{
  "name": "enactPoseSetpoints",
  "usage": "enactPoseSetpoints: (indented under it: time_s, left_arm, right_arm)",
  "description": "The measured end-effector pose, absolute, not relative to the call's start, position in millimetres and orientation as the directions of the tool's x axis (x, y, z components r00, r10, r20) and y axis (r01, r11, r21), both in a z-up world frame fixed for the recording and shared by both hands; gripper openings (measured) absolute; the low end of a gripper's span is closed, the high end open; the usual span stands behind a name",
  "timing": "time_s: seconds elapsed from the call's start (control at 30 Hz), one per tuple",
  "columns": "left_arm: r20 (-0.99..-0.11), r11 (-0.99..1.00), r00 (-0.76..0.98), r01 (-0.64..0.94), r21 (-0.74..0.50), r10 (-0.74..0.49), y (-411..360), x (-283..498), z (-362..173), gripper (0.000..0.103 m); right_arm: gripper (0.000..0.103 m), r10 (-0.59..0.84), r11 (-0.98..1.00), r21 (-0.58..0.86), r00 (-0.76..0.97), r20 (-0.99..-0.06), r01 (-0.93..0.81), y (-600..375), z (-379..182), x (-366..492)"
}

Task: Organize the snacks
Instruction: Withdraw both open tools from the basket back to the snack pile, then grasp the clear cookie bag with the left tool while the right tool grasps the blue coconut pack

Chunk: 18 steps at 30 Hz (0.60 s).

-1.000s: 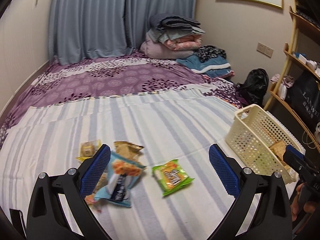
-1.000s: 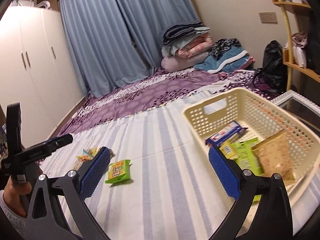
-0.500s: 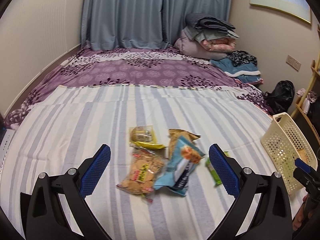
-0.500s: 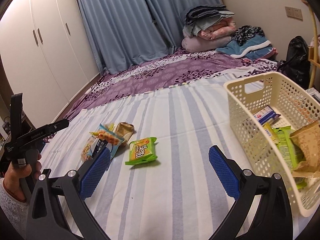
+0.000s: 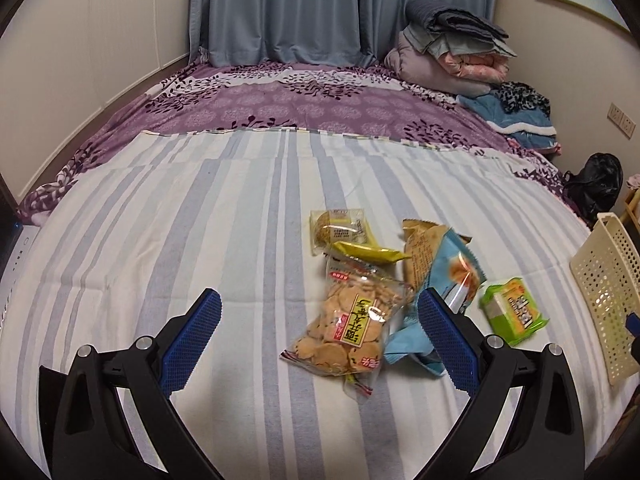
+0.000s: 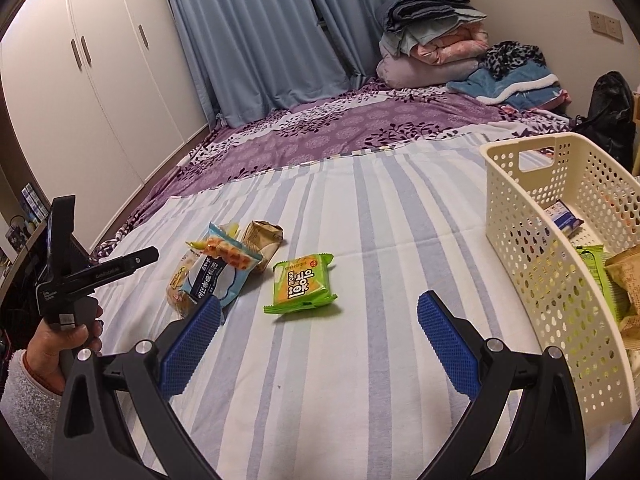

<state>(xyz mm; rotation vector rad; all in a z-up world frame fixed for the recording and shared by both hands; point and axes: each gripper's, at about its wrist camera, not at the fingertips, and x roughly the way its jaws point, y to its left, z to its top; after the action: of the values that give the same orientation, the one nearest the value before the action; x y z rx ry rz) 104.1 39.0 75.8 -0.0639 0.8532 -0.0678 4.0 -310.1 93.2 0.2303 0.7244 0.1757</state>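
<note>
Several snack packs lie in a loose heap on the striped sheet: a clear cookie bag (image 5: 352,328), a light blue pack (image 5: 448,284) (image 6: 222,268), a brown pack (image 5: 420,244) (image 6: 262,240), a yellow-wrapped cake (image 5: 340,230), and a green pack (image 5: 514,312) (image 6: 304,284) lying apart. My left gripper (image 5: 318,338) is open, low over the sheet, with the cookie bag between its fingers' line. My right gripper (image 6: 318,344) is open and empty, just short of the green pack. The cream basket (image 6: 532,240) (image 5: 604,288) holds several packs.
A purple floral quilt (image 5: 312,104) covers the far bed, with folded bedding (image 6: 432,44) stacked by the blue curtains. A black bag (image 6: 612,116) sits at the right wall and white wardrobe doors (image 6: 92,80) stand at the left. A hand (image 6: 60,340) holds the left gripper's handle.
The left gripper swung left and closer, bringing the snack heap between its fingers. The right gripper turned away from the basket toward the green pack. Both stayed open.
</note>
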Motion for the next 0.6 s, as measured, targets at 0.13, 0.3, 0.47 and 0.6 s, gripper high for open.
enactPoseSetpoints:
  time_s: [0.13,0.3,0.47,0.6]
  left_arm:
    - [-0.771,0.997,0.632,0.05,-0.066,-0.083,37.7,107.9,61.9,0.1]
    - [-0.804,0.997,0.591,0.067,-0.026,-0.061,34.8,118.7,41.2,0.1]
    - [-0.815,0.995,0.575,0.098,-0.021,-0.074,31.3,122.5,32.8,0.1]
    - [-0.822,0.992,0.566,0.125,0.004,-0.068,23.4,123.2,30.8,0.1]
  right_arm:
    - [0.098,0.252,0.957,0.276,0.721,-0.646,-0.087,-306.9,88.8,7.7]
    - [0.098,0.26,0.957,0.272,0.707,-0.658,-0.099,-300.6,84.3,9.6]
    - [0.098,0.261,0.957,0.276,0.697,-0.668,-0.094,-299.4,79.7,11.9]
    - [0.098,0.266,0.956,0.278,0.691,-0.673,-0.097,-295.6,76.4,15.5]
